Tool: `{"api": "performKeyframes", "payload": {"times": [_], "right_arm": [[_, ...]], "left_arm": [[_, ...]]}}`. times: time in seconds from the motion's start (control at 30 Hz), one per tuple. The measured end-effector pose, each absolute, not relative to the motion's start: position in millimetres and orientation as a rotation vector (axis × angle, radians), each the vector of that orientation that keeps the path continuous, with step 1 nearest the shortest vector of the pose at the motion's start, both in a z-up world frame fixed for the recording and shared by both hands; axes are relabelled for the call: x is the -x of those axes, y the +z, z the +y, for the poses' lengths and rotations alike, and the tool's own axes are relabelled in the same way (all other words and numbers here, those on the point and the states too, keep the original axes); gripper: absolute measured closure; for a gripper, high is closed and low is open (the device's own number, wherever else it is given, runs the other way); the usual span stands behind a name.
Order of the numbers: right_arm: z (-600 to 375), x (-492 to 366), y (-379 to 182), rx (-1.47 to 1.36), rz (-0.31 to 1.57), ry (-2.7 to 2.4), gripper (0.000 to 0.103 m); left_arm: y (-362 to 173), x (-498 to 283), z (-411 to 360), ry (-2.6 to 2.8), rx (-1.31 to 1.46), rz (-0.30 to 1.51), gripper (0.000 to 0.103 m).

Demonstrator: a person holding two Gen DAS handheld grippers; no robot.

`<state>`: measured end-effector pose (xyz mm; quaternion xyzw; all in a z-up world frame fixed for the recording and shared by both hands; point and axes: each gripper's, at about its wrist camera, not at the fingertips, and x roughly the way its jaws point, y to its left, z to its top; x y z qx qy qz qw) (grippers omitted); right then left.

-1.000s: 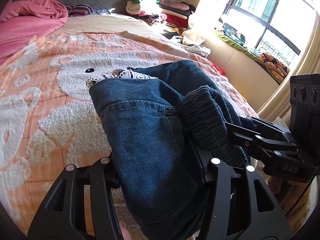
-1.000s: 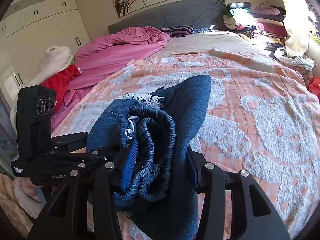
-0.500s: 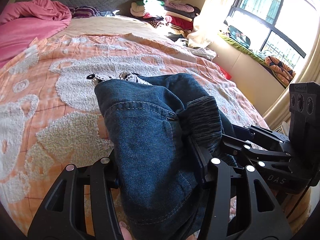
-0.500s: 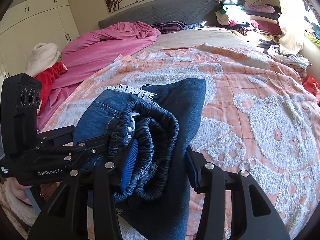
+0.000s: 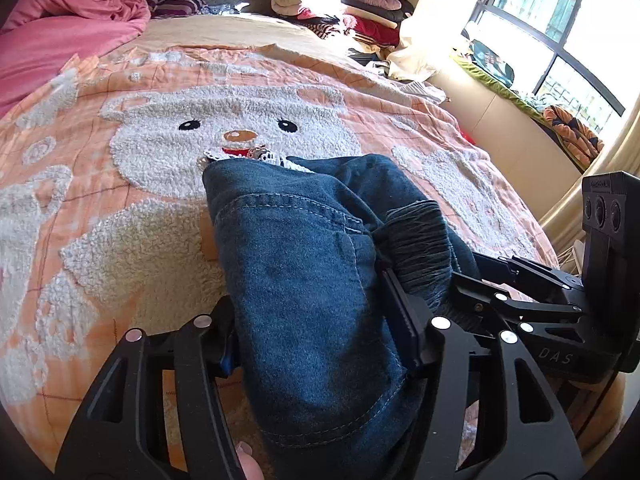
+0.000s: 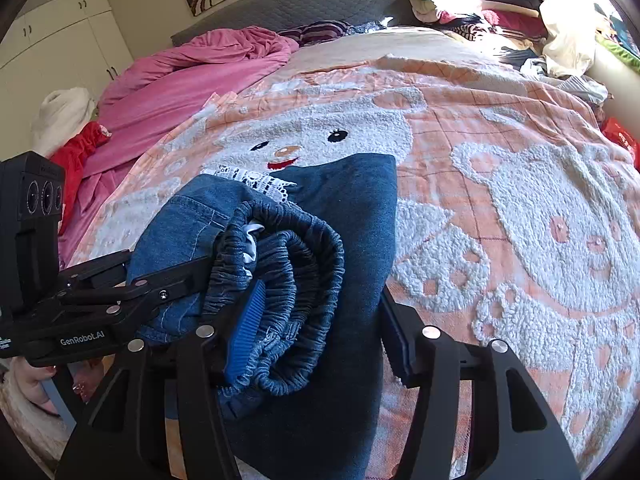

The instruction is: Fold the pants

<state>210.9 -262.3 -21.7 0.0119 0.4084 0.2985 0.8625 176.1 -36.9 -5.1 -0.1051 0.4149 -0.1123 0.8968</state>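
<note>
The blue denim pants (image 5: pixel 304 280) are bunched in a thick fold on the peach bear blanket (image 5: pixel 160 152), with white lace trim (image 5: pixel 244 157) showing at the far edge. My left gripper (image 5: pixel 316 340) is shut on the folded denim at its near end. My right gripper (image 6: pixel 316 332) is shut on the pants (image 6: pixel 344 240) at the gathered elastic waistband (image 6: pixel 292 280). Each gripper shows in the other's view: the right one (image 5: pixel 520 304) at the right, the left one (image 6: pixel 120 292) at the left. The two grippers sit close together, side by side.
A pink duvet (image 6: pixel 192 72) lies at the bed's far left. A stack of folded clothes (image 5: pixel 340 8) sits at the head by the window (image 5: pixel 560 20). White and red laundry (image 6: pixel 68 128) lies left of the bed. The grey headboard (image 6: pixel 320 0) is behind.
Both grippers have lowered and tilted forward with the pants, so the bundle now rests nearer the blanket. The bear's face, hidden earlier, shows beyond the lace edge. Both grips are unchanged.
</note>
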Motion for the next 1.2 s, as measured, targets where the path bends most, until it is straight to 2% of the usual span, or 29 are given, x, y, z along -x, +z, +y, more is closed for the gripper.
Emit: {"api": "performKeyframes", "payload": {"times": [0.17,0.3,0.5,0.8,0.87,1.0,1.13,1.2], "right_arm": [[-267,-211,-27,-0.013,0.869,0.569,0.026],[-269,-209,-31,-0.002,0.87,0.541,0.021],[-273,-203,-30,0.009,0.858,0.517,0.017],[-286,-191,-23,-0.036,0.849,0.513,0.017],[-289,-187,-20,-0.042,0.839,0.505,0.011],[-293,-175,-12,-0.047,0.816,0.504,0.011],[-296,-161,-5,-0.026,0.787,0.493,0.011],[-297,-154,-1,-0.024,0.775,0.492,0.006]], "left_arm": [[-15,-173,-36,-0.216,0.209,0.879,0.039],[-20,-170,-33,-0.206,0.209,0.888,0.034],[-22,-162,-29,-0.197,0.213,0.883,0.029],[-9,-144,-19,-0.186,0.237,0.854,0.022],[-5,-140,-16,-0.179,0.238,0.844,0.02],[3,-131,-12,-0.171,0.233,0.825,0.017],[10,-122,-12,-0.167,0.216,0.816,0.01],[13,-119,-12,-0.168,0.209,0.816,0.009]]}}
